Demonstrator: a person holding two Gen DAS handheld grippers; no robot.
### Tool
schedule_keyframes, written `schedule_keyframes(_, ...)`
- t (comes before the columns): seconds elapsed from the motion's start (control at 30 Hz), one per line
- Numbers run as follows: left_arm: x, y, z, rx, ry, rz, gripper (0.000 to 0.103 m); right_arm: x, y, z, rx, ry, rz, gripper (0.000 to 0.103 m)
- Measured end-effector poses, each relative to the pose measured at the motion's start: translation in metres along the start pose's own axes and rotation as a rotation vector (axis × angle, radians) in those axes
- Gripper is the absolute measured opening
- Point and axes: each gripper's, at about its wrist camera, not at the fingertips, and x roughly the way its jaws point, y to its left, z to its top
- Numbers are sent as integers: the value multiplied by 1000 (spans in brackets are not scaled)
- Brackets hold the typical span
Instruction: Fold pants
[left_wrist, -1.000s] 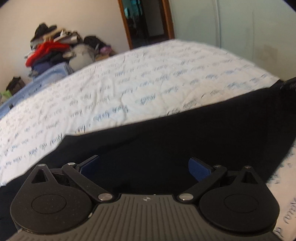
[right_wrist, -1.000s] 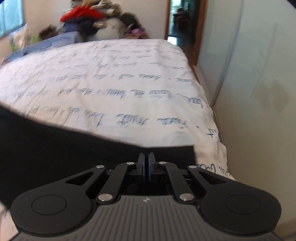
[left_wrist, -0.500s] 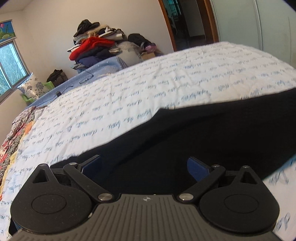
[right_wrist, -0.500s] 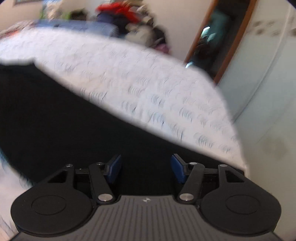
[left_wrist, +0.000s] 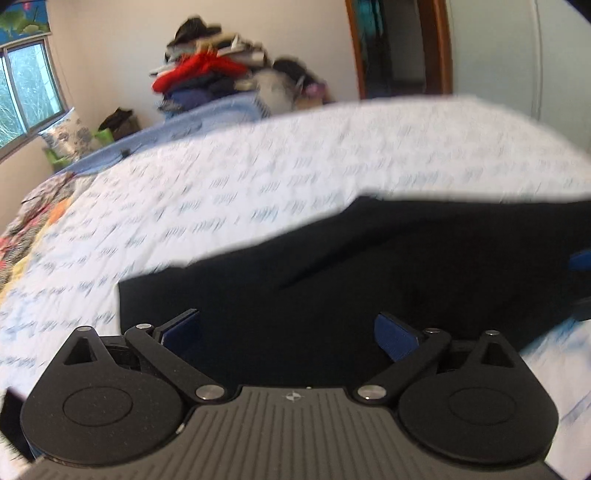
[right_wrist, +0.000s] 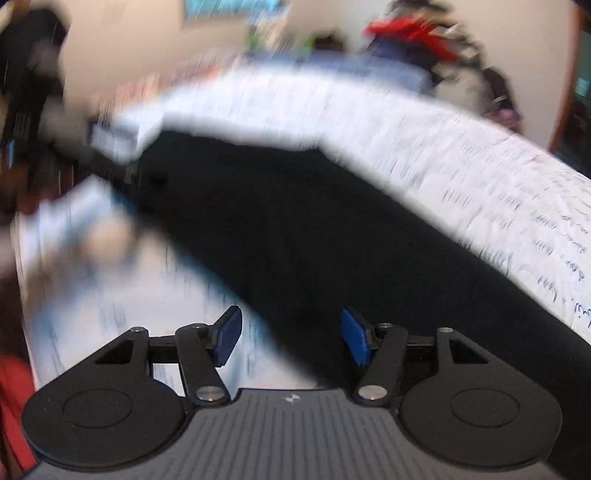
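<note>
Black pants (left_wrist: 369, 266) lie flat across the white bed; their squared end shows at the left in the left wrist view. My left gripper (left_wrist: 288, 332) hovers just over that end, jaws wide open, nothing between the blue pads. In the blurred right wrist view the pants (right_wrist: 295, 229) run as a dark band from lower right to upper left. My right gripper (right_wrist: 291, 339) stands open at their near edge, one pad over the sheet, one over the cloth, gripping nothing. A blue pad (left_wrist: 581, 258) of the right gripper shows at the left wrist view's right edge.
The bed's white quilt (left_wrist: 258, 184) with blue script spreads beyond the pants. A patterned blanket (left_wrist: 22, 236) lies at the bed's left. A pile of clothes (left_wrist: 207, 77) stands against the far wall beside a doorway (left_wrist: 399, 48). A window (left_wrist: 26, 88) is at left.
My right gripper has opened, let go of the pants' corner and swung left along them. My left gripper, open throughout, has moved left to the pants' other end.
</note>
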Motion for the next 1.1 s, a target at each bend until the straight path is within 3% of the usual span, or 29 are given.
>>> schedule_keyframes(0.07,5,-12,9,-2,-2,-44,102,7,-6,1,118,-34,44,59)
schedule_keyframes(0.1,8,-21,13,17,6,-49,101,17,-7,0,135,0,64,59)
schedule_keyframes(0.17,9,-42,17,77,-13,-46,101,36,5,-6,32,97,86,59)
schedule_keyframes(0.23,8,-63,21,115,-38,-53,101,25,15,-14,-88,96,44,60)
schedule_keyframes(0.33,11,-95,28,151,-58,-119,102,-5,-8,-18,83,-6,60,63)
schedule_keyframes(0.37,15,-108,29,169,-60,-131,102,-15,-22,-21,157,-59,35,68)
schedule_keyframes(0.43,27,-130,24,237,-48,-153,103,-28,-50,-34,300,-145,-111,90)
schedule_keyframes(0.47,34,-142,20,285,-14,-160,100,-31,-62,-43,369,-135,-201,91)
schedule_keyframes(0.5,38,-151,14,329,10,-166,99,-29,-75,-52,428,-62,-258,91)
schedule_keyframes(0.53,39,-158,8,365,18,-166,98,-28,-83,-59,437,17,-250,91)
schedule_keyframes(0.57,36,-162,3,387,14,-149,98,-41,-80,-65,374,-20,-219,91)
schedule_keyframes(0.63,26,-169,2,405,-19,-114,100,-74,-79,-72,414,-82,-275,91)
schedule_keyframes(0.73,13,-181,16,343,-88,-131,102,-130,-99,-98,612,-267,-499,103)
schedule_keyframes(0.83,14,-202,33,287,-122,-175,103,-156,-130,-134,838,-335,-620,103)
schedule_keyframes(0.93,27,-230,36,324,-114,-167,103,-164,-149,-164,981,-381,-555,103)
schedule_keyframes(1.0,39,-245,31,373,-64,-156,101,-164,-158,-178,1057,-417,-509,103)
schedule_keyframes(1.1,40,-250,22,379,-25,-184,100,-152,-171,-187,1110,-499,-444,103)
